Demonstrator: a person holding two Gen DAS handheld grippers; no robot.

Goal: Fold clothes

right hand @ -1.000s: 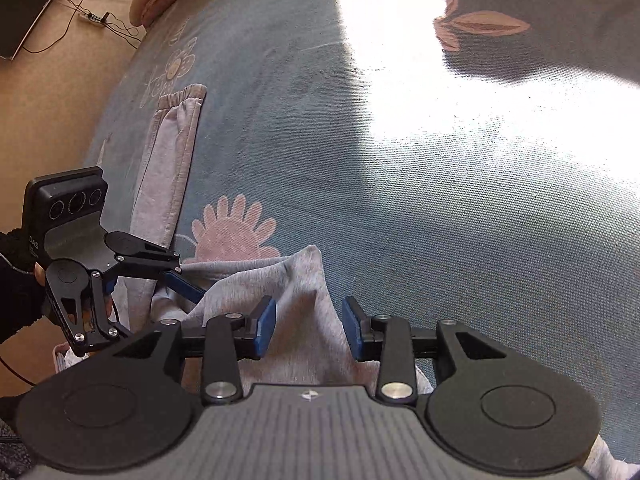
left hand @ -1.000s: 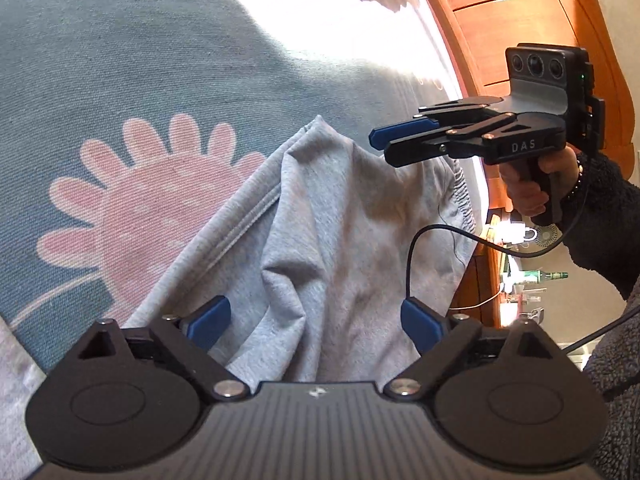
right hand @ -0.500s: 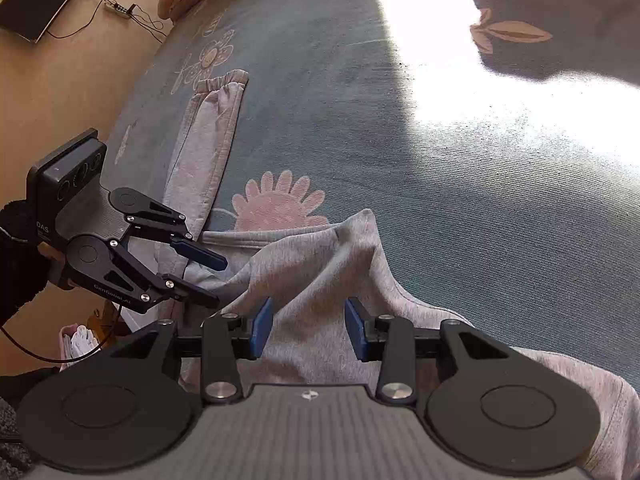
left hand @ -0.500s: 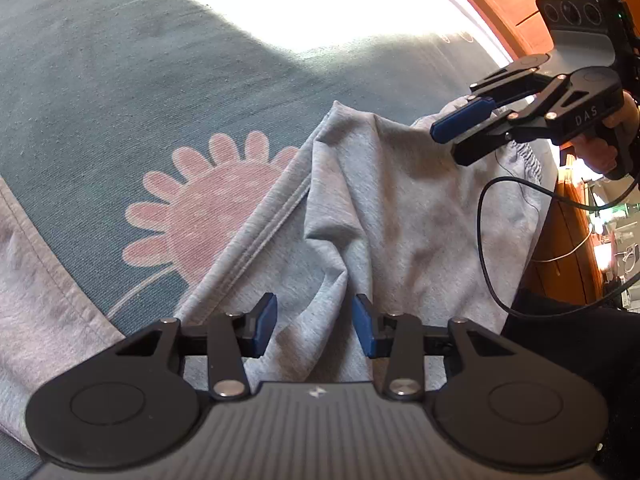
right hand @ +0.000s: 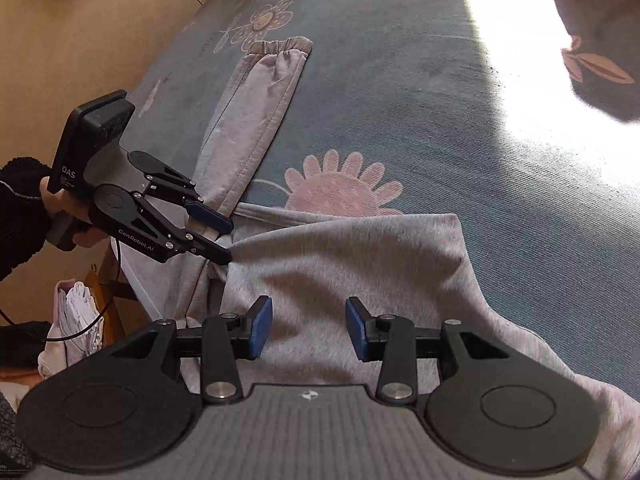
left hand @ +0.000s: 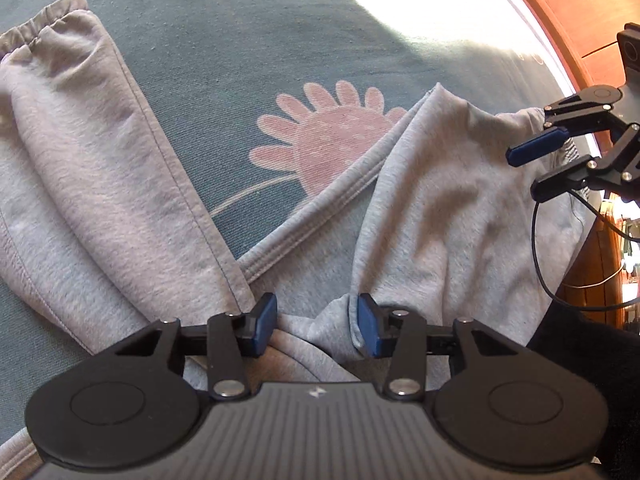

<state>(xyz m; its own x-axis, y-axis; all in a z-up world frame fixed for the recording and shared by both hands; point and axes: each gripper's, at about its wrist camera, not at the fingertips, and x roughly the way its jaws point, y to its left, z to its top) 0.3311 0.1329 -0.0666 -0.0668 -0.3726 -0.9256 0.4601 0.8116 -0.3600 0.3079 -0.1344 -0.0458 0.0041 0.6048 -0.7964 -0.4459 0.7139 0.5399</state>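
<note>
The grey sweatpants (right hand: 340, 264) are lying across the blue flowered bedspread (right hand: 400, 100), filling the lower half of the right wrist view, with one leg (right hand: 256, 100) running up to its gathered cuff in the upper left of the frame.

The left gripper (left hand: 312, 326) is sitting at a middling width. Its jaws have just been closing in from wide and then easing back slightly, and a bunched fold of the sweatpants is sitting between them, pulled taut towards its tips in the right wrist view. The right gripper (right hand: 308, 328) is standing at a similar narrow-to-middling width over the waist end, and it appears to be holding cloth there.

The likely trouble is the left pinch slipping, since it is taking only a thick ridge near the crotch seam. If that bunch is sliding out while both hands are carrying the cloth over, the fold is going to land crooked or creased. The free leg is also dragging on the bedspread and may twist.

No basket, box or drawer is showing. A white bundle (right hand: 76, 320) is sitting at the lower left, and I cannot tell what it is
</note>
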